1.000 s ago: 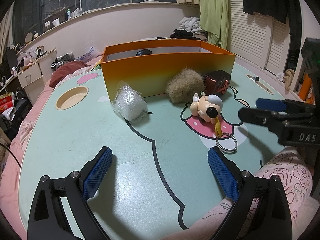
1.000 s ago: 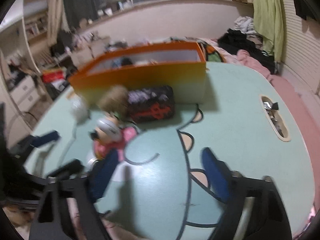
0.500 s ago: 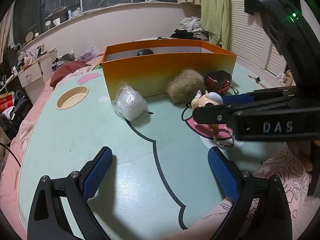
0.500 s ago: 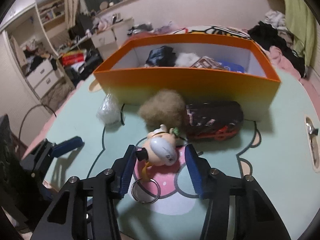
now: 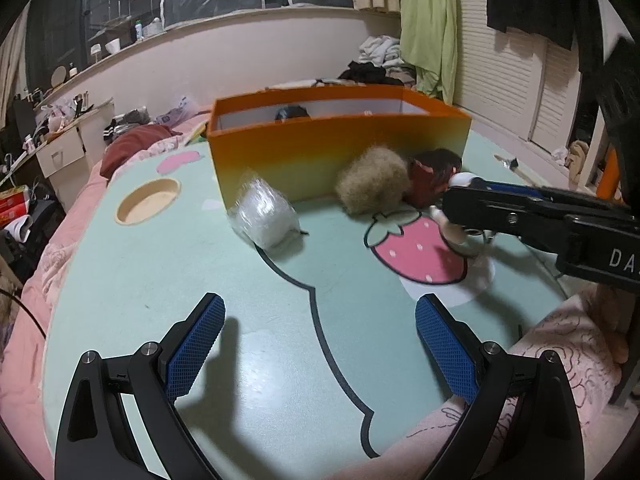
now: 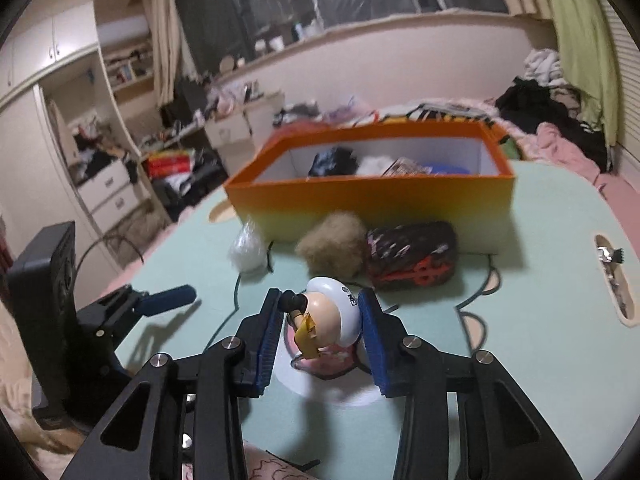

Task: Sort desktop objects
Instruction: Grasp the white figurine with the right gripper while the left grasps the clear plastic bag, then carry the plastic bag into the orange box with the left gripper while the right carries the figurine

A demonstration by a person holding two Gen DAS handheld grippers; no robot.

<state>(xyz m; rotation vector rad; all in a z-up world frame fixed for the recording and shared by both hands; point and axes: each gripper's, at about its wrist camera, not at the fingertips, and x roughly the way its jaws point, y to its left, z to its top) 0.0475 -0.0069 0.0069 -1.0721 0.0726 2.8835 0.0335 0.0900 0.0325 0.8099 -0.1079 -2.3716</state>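
Observation:
My right gripper (image 6: 320, 328) is shut on a small toy figure keychain (image 6: 328, 320) with a white cap and a metal ring, held just above the table; it also shows in the left wrist view (image 5: 460, 208). My left gripper (image 5: 320, 340) is open and empty, low over the green table (image 5: 200, 280). An orange box (image 5: 340, 148) stands behind, with several items inside (image 6: 384, 162). In front of it lie a clear plastic bag (image 5: 266, 216), a tan fur ball (image 5: 372, 184) and a dark red pouch (image 6: 412, 256).
A round recessed cup holder (image 5: 148, 200) sits at the table's left. A slot with small items (image 6: 610, 276) is at the right edge. Pink bedding (image 5: 560, 344) borders the near right edge. A strawberry print (image 5: 416, 248) marks the tabletop.
My right gripper has closed on the toy figure keychain and lifted it off the strawberry print toward the right. My left gripper has stayed still and open.

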